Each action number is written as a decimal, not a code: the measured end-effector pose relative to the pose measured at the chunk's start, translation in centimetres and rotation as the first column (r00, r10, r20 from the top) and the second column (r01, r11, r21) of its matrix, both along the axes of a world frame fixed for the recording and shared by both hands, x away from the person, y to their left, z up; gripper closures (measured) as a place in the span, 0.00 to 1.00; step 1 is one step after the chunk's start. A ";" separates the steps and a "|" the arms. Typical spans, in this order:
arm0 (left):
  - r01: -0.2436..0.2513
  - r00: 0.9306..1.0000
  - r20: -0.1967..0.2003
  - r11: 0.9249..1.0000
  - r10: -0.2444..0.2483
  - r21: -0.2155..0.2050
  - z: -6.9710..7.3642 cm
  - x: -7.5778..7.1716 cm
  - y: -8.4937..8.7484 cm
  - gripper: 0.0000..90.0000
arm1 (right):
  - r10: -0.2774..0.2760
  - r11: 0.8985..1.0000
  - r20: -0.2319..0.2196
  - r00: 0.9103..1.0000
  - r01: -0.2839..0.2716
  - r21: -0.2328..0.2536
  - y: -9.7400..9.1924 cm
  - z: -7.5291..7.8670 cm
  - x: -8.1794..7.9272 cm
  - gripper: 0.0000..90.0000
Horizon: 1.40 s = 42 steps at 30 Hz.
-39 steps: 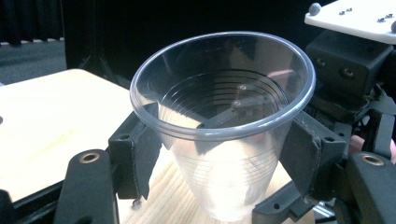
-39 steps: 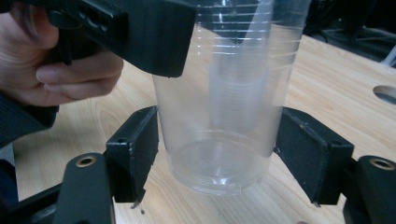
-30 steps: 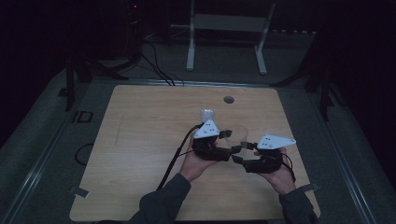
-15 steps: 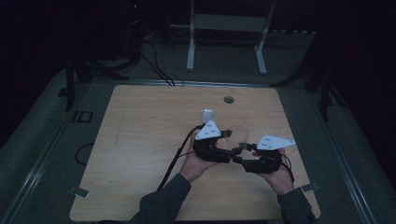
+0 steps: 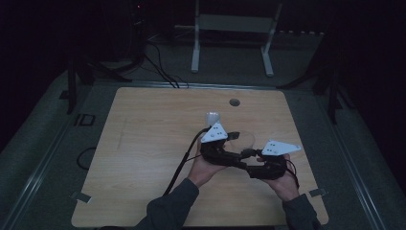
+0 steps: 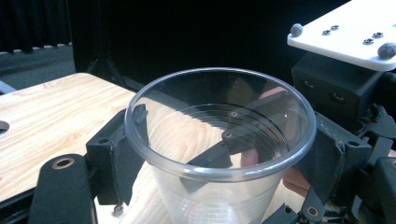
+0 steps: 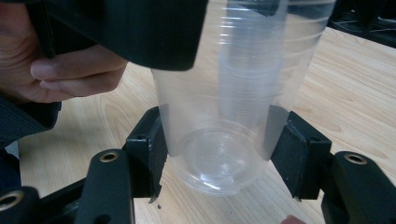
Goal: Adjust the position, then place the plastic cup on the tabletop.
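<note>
A clear plastic cup (image 5: pixel 242 139) is held upright just above the wooden table (image 5: pixel 143 143), between the two hands. My right gripper (image 7: pixel 219 149) is shut on it, its black pads (image 7: pixel 152 149) pressing both sides of the cup (image 7: pixel 233 70) near the base. My left gripper (image 6: pixel 229 135) stands around the cup's rim (image 6: pixel 224 173); its jaws have just been opening and the cup is still between them. In the high view the left gripper (image 5: pixel 235 143) comes from the left and the right gripper (image 5: pixel 249 155) from the right.
A small pale round object (image 5: pixel 212 117) sits on the table behind the left gripper, and a round hole (image 5: pixel 234 102) lies near the far edge. A metal stand (image 5: pixel 234 24) and cables (image 5: pixel 158 67) are on the floor beyond. The left gripper's cable (image 5: pixel 179 165) trails toward the front edge.
</note>
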<state>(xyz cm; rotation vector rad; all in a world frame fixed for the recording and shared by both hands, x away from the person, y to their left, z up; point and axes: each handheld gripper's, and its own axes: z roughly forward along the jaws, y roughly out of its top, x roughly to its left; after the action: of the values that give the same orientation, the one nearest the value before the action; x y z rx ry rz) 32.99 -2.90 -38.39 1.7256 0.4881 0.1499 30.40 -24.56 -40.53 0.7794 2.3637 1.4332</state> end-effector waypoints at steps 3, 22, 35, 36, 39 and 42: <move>-0.003 1.000 0.009 1.000 0.003 -0.002 0.0 -0.1 0.0 0.27 | 0.008 1.000 -0.007 1.000 -0.008 0.009 0.0 -0.1 0.0 0.45; -0.072 0.992 0.102 0.997 0.071 0.009 -0.2 -0.6 -0.7 0.32 | -0.063 0.998 -0.005 0.998 0.063 0.002 -1.2 -0.4 -0.3 0.30; -0.099 0.988 0.117 0.995 0.098 0.005 -0.6 -0.2 -0.8 0.32 | -0.115 0.993 0.001 0.993 0.115 -0.012 -1.8 -0.9 -0.4 0.29; -0.100 0.988 0.116 0.995 0.099 0.005 -0.6 -0.2 -0.8 0.32 | -0.119 0.993 -0.001 0.993 0.119 -0.008 -1.8 -0.9 -0.4 0.29; -0.105 0.988 0.115 0.994 0.104 0.005 -0.7 -0.1 -0.7 0.32 | -0.128 0.992 -0.001 0.992 0.128 -0.003 -2.0 -0.9 -0.4 0.29; -0.109 0.987 0.115 0.994 0.108 0.002 -0.9 -0.1 -0.7 0.32 | -0.132 0.991 -0.003 0.991 0.132 -0.002 -2.0 -0.9 -0.5 0.29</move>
<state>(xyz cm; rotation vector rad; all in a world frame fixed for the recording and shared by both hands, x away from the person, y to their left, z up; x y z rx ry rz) 32.91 -3.61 -39.27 1.6885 0.4970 0.3278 29.91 -26.61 -41.44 0.9194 2.2689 1.3773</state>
